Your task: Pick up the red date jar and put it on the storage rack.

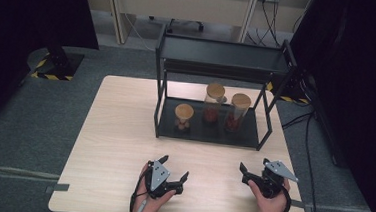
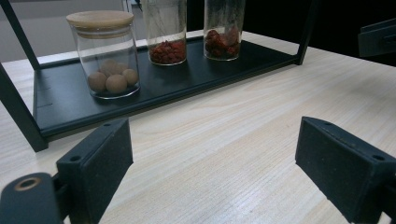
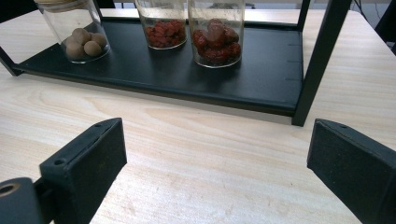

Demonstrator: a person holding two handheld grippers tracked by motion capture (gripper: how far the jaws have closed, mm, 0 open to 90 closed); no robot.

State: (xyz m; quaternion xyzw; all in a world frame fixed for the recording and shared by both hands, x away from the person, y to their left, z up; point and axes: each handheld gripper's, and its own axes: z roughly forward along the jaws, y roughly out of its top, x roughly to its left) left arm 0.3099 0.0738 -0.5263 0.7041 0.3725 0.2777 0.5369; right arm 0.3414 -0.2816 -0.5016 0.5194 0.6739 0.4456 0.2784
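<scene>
A black two-tier rack stands at the far side of the wooden table. On its lower shelf are three glass jars with wooden lids. The short jar holds brown balls. The tall middle jar holds small red pieces. The right jar holds red dates. My left gripper and right gripper rest near the table's front edge, both open with nothing between their jaws, pointing toward the rack.
The rack's upper shelf overhangs the jars, and its black posts frame the lower shelf. Bare wood lies between the grippers and the rack. Dark curtains flank the table, and cables run along the floor at the right.
</scene>
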